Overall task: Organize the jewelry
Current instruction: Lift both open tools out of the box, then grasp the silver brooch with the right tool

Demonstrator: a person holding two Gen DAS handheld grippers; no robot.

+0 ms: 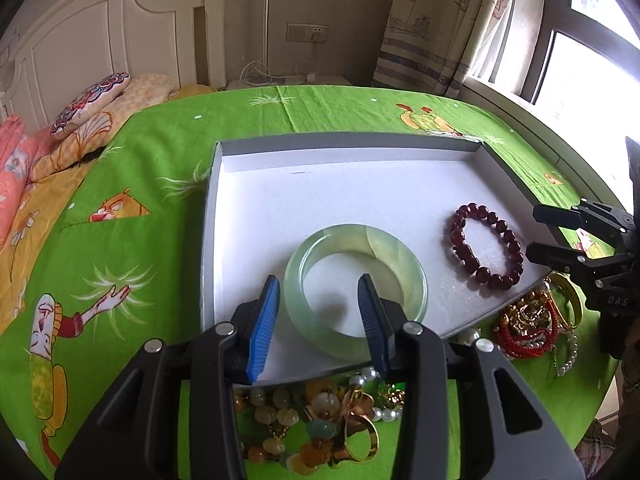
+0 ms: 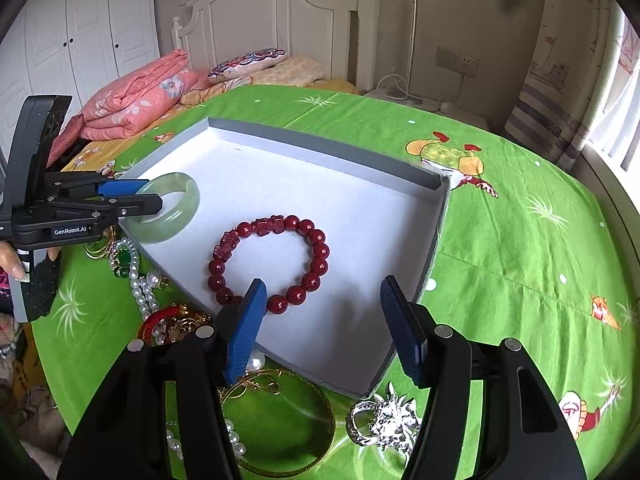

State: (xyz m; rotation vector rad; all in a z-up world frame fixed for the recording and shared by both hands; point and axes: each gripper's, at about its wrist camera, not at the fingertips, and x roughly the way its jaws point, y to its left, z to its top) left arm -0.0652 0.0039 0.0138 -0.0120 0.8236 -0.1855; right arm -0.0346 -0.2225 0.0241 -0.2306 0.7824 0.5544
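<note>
Daylight, bright. Source: window [image 1: 592, 60] at far right, blown out to white in both views. White tray floor [image 1: 340, 200] glares pale, brightest toward its far side. Soft shadow of the claw on the tray lining in the right wrist view, another inside the green bangle [image 1: 354, 288]. Heavy fisheye bending: bed edge and tray walls curve; dark vignette in the corners. Focus fair throughout; slight softness on far wall and curtain [image 1: 440, 28].

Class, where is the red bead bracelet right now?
In both views the red bead bracelet lies inside the white tray, right of the jade bangle.
</note>
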